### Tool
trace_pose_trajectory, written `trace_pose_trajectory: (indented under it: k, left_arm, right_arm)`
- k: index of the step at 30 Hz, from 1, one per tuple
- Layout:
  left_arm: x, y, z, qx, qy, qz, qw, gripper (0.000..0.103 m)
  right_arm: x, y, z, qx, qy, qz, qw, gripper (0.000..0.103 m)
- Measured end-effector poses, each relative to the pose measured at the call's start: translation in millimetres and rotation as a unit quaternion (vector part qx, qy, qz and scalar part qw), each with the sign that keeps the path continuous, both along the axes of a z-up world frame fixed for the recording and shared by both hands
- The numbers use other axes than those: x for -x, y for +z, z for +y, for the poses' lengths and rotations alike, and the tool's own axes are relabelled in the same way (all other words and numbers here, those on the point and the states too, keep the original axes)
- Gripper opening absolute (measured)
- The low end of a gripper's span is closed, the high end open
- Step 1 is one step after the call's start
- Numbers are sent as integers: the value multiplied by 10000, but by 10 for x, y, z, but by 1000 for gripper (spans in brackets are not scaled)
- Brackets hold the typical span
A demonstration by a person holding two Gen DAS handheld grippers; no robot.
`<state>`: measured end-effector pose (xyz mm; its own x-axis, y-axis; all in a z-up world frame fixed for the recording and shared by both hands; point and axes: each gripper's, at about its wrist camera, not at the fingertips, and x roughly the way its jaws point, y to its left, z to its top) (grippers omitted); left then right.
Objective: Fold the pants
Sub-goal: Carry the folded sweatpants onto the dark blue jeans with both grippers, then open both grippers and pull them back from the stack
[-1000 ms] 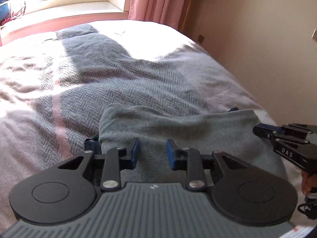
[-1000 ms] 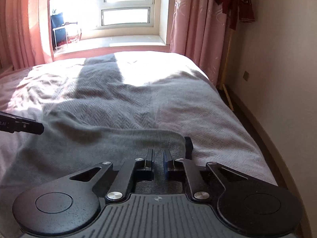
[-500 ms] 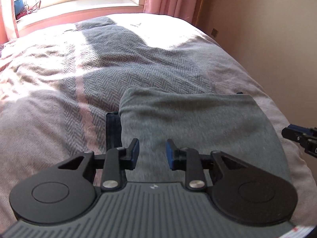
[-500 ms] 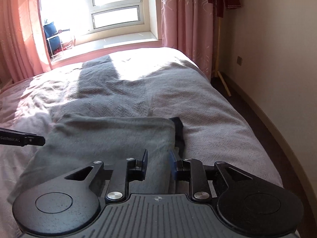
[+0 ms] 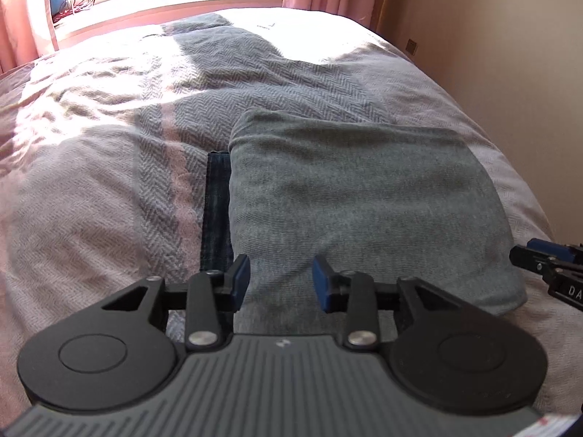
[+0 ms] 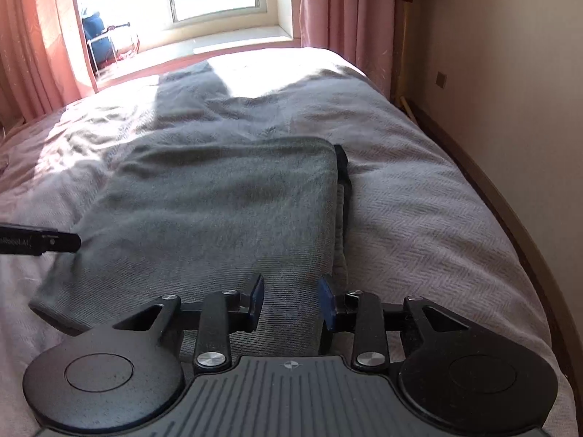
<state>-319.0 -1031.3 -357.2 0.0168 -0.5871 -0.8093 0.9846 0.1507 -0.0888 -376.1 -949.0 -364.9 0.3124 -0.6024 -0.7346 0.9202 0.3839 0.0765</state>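
A: Where are the pants (image 5: 364, 200)?

B: Folded into a grey block, flat on the bedspread (image 5: 91, 182), a dark band showing at its 9 o'clock edge. A second ago I pinched the near edge.

A: Your fingers?

B: My left gripper (image 5: 280, 284) and right gripper (image 6: 291, 300) are opening, nothing between the pads. I judge this fold finished.

The pants (image 5: 364, 200) are soft matt grey knit cloth with a fine rib. Beneath them the bedspread (image 5: 109, 182) is rougher herringbone weave. The left gripper (image 5: 280, 284) is matt black plastic with blue pads.
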Motion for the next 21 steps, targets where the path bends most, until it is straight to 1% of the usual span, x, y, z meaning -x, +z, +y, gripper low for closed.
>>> trace_pose_trajectory:
  k: [1,3,4,6,8,9,11,13,14,19,21]
  left_arm:
    - [29,93,82,-4,7,-43,10000,38]
    - [88,299,272,-4,83,-41,10000,46]
    - [126,401,372,-9,92,-32,10000,49]
    - [223,617,588,-9,92,-88,9999,62]
    - [319,820,794,23,74,-181,9998,69]
    - [373,939,920,33,54,-192,9998,72]
    - [450,1137,1127,37,83,-224,9997,77]
    - [514,1318,1318,66,115,-246,9996,82]
    - [550,1414,1423,79,161,-258,9995,86]
    - [717,1843,1862,182,99,-366,9991,90]
    - [795,2011,2018,257,75,-505,9984,97]
  right_arm:
    - [32,113,93,79,-32,-103,9999,35]
    - [56,290,245,43,-143,-173,9997,50]
    - [65,378,319,-5,-178,-233,9996,52]
    - [100,560,491,-102,-233,-432,9987,55]
    - [106,753,679,-155,-216,-480,9985,57]
    - [114,844,770,-149,-200,-456,9986,57]
    - [125,1043,974,-122,-100,-368,9992,58]
    - [171,1242,1185,-93,48,-423,9991,58]
    - [197,1334,1287,-90,83,-459,9989,59]
    - [300,1705,1710,-94,98,-605,9981,60]
    - [313,1829,1849,-132,73,-593,9981,61]
